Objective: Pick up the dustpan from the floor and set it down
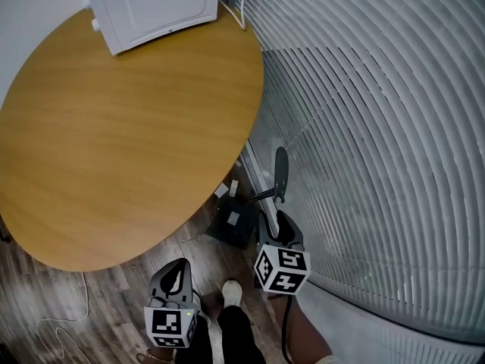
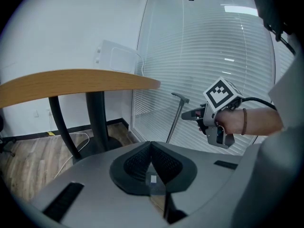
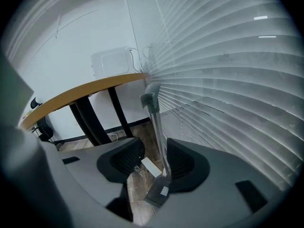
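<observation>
Low in the centre of the head view, on the wood floor (image 1: 114,309): the dustpan (image 1: 233,222), dark pan flat on the boards, just beside the edge of the oval wooden table (image 1: 114,127) and at the foot of the white blinds (image 1: 379,127). Rising from the pan, a slim handle (image 3: 156,122) with a grey grip at the top, close to upright.

Right gripper (image 3: 155,148): jaws wide apart, with the handle standing between them. Clear gap on the frame's left side of the handle; handle close against the jaw on the frame's right, contact there not possible to tell. No clamping visible. Pan in sight below the jaws at the bottom centre of the right gripper view.

Left gripper (image 2: 151,145): jaws together at the tips, nothing between them. Sits at the lower left of the head view, apart from the dustpan. In its own view, at centre right, the person's hand (image 2: 232,122) around the right gripper, just beside the handle.

At the top of the head view, on the table: a white box (image 1: 155,6). At the bottom centre, a light shoe (image 1: 232,290). At the lower left, a thin white cable (image 1: 68,321) on the floor.
</observation>
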